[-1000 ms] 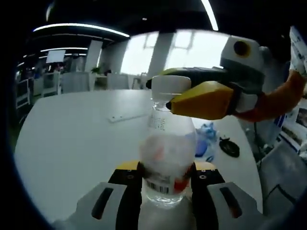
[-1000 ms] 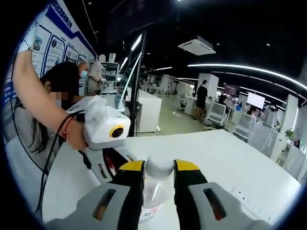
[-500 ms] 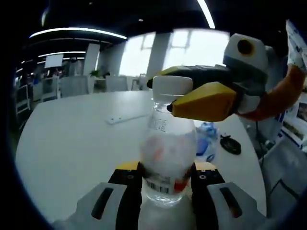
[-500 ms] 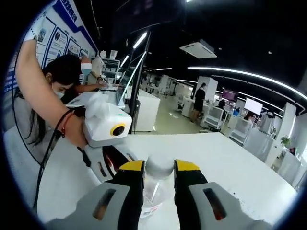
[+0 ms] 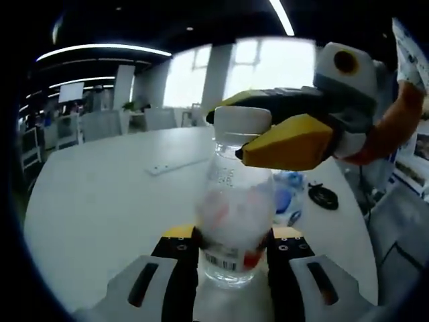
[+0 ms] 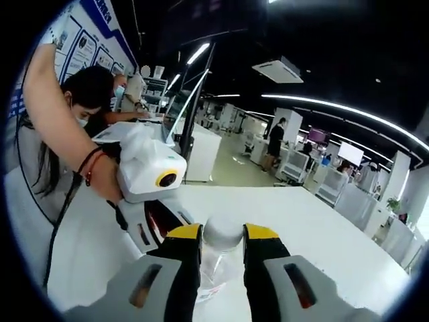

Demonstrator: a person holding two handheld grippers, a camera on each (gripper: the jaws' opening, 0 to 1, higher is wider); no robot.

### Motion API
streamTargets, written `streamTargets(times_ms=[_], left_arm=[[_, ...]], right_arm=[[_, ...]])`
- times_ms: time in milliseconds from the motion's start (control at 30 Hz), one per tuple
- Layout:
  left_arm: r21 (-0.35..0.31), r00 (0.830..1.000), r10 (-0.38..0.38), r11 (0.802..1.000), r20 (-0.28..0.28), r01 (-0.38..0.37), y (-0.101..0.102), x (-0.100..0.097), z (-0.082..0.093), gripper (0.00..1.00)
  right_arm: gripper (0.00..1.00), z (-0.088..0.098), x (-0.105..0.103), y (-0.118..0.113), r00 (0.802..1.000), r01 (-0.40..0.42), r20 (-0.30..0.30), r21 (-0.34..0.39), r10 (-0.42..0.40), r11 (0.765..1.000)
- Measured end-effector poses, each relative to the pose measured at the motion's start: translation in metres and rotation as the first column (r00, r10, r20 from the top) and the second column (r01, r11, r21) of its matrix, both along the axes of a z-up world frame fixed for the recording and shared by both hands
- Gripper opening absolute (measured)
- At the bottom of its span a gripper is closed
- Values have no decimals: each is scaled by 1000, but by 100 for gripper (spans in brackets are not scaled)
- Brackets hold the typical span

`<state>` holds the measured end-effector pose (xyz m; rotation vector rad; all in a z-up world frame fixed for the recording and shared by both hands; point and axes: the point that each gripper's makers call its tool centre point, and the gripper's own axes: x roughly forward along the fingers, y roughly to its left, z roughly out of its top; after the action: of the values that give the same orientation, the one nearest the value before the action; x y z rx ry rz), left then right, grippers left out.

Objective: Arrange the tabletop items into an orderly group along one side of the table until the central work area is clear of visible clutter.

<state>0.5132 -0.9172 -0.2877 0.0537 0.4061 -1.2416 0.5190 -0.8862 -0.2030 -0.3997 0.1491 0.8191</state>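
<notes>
- Counter (image 5: 100,194): white, rounded top, mostly bare across the middle in the left gripper view; it carries everything listed below.
- Bottle (image 5: 234,221): clear plastic with a white cap (image 5: 238,124) and a label with a barcode low down. It stands upright near the near edge of the counter, between both tools, not yet placed with the other items.
- Left hand-held gripper (image 5: 231,245): yellow-tipped jaws clamped on the lower body of the bottle, one either side of the label.
- Right hand-held gripper (image 6: 222,245): jaws closed around the cap from the side; in the left gripper view it comes in from the right at the bottle's neck.
- Strip (image 5: 177,166): thin, pale, flat, lying well apart, further across the counter.
- Blue item (image 5: 285,194): behind the bottle toward the right edge; its kind is too blurred to tell.
- Dark round object (image 5: 323,198): just beside the blue item, near the edge.
- Risk: with the body and cap held by separate hands, uneven pulling or twisting may loosen the cap or squeeze the thin wall, spilling any contents or tipping the bottle.
</notes>
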Motion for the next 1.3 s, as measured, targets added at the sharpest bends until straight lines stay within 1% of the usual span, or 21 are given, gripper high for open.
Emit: streamTargets(times_ms=[100,400,1033,1300], left_arm=[[-2,1000,-4,1000,6,4,-1,0,1,35],[14,1000,-12,1000,8,12,-3,-1,-4,35],[-1,1000,-16,1000,11,16,-6,-1,-5,36],[4,1000,-16,1000,-4,16,-6,-1,-5,37]], right_arm=[[21,1,0,0,1000,0,11,-11,0,1000],[21,-4,-2,-3,1000,3,11,-27,-2,1000],[21,-5,-1,-7,1000,10,15,-32,-9,999],[21,-5,-2,-5,1000,5,13,-36,-4,999]])
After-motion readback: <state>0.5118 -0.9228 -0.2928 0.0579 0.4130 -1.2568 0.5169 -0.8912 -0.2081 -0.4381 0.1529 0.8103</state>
